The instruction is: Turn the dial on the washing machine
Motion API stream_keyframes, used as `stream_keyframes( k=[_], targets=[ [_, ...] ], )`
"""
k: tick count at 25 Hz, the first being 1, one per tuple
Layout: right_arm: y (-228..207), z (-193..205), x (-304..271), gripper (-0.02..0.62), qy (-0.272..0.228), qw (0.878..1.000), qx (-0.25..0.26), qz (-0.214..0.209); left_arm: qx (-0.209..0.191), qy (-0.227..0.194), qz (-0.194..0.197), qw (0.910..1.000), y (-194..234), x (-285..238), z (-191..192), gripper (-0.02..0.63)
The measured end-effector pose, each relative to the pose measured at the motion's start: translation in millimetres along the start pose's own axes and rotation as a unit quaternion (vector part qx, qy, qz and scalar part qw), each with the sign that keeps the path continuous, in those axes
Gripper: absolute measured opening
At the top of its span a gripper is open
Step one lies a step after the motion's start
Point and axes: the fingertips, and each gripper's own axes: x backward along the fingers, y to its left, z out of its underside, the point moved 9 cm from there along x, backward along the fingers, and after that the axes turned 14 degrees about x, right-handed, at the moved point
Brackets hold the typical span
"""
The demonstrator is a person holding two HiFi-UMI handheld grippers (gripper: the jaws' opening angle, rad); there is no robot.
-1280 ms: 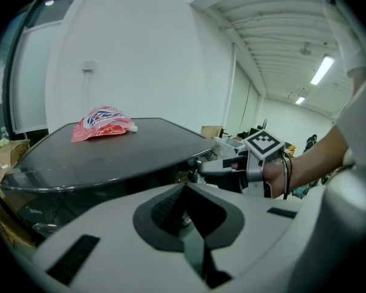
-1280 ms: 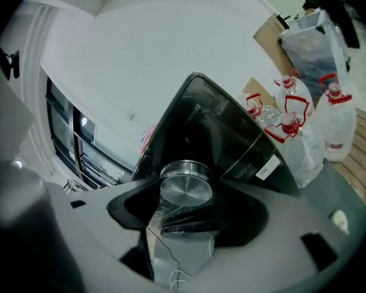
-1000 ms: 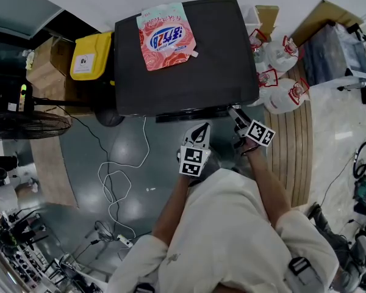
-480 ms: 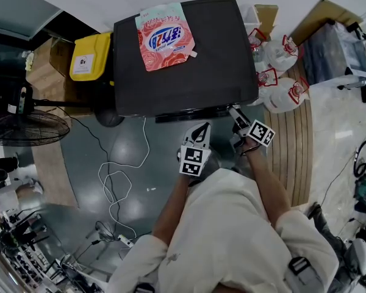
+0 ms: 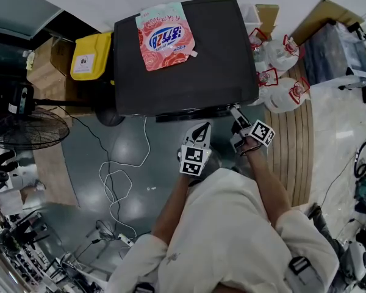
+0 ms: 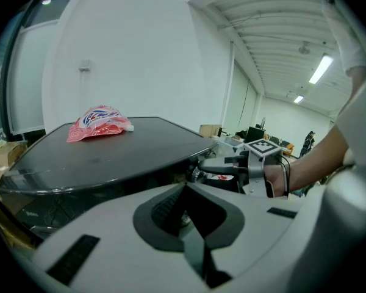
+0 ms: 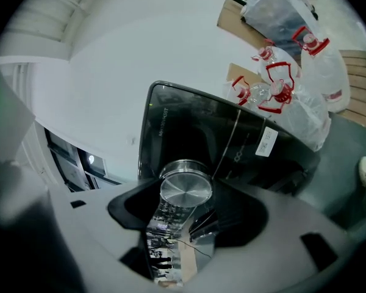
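Holding the left gripper (image 5: 202, 130) low and near, jaws pressed together with nothing in them, then pinching the shiny round dial (image 7: 185, 191) on the front of the black washing machine (image 5: 195, 72) with the right gripper (image 5: 234, 110), and past that a pink bag (image 5: 165, 35) lying flat on the lid.

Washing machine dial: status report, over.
Right claw shut on dial. Left claw shut, empty, clear of washing machine. Nothing blocking dial.

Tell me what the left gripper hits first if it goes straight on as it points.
Most likely the front edge of the black washing machine, just below its top, though depth is unclear.
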Motion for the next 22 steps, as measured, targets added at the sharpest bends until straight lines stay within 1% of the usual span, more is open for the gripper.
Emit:
stream_keyframes(
  k=[8,10,22],
  targets=[
    [-5.4,2.1,0.3,0.276,-0.011,0.999,-0.035,-0.019,0.0,0.002,-0.001,1.0,-0.6,-0.5,0.2,0.012],
    [-6.9,4.5,-0.4,0.276,-0.015,0.998,-0.05,-0.025,0.0,0.003,-0.001,1.0,0.1,0.0,0.2,0.012],
    [-7.8,8.3,-0.3,0.276,-0.031,0.993,-0.101,-0.048,0.001,0.005,-0.004,1.0,1.9,1.5,0.8,0.012]
  ],
)
